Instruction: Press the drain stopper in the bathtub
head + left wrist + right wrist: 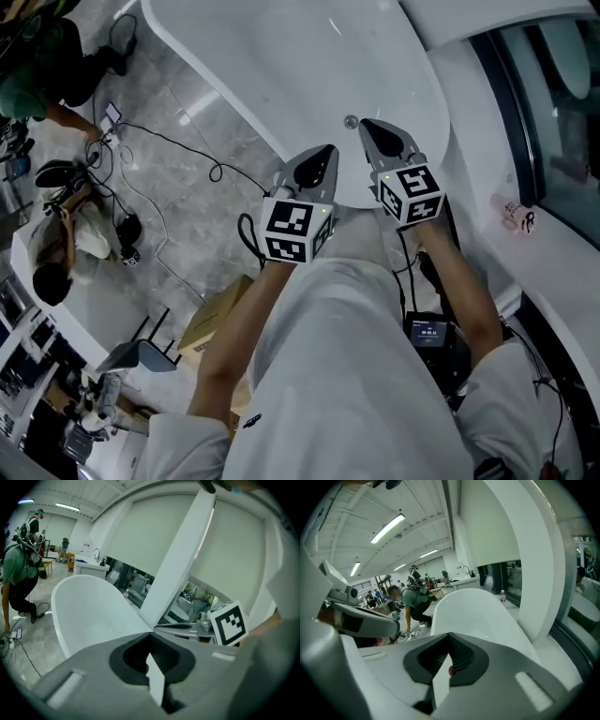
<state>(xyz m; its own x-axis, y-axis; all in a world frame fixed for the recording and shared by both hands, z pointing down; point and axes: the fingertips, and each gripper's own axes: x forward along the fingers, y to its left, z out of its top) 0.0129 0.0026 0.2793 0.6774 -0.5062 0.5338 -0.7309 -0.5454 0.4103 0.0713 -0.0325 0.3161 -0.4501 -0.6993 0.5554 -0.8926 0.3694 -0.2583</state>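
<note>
A white freestanding bathtub (309,66) fills the top of the head view. Its small round metal drain stopper (351,122) sits on the tub floor near the close end. My right gripper (365,124) is shut and empty, its tip just right of the stopper and hovering close to it. Also shut with nothing held, my left gripper (329,149) is over the tub's near rim, a little left of and behind the stopper. Both gripper views show closed jaws, left (151,633) and right (450,634), over the tub (89,616) (478,611); the stopper is hidden there.
A person in green (37,66) crouches on the grey floor at far left among cables (178,150). A cardboard box (220,314) lies by my left leg. A small bottle (514,214) stands on the white ledge beside dark windows at right.
</note>
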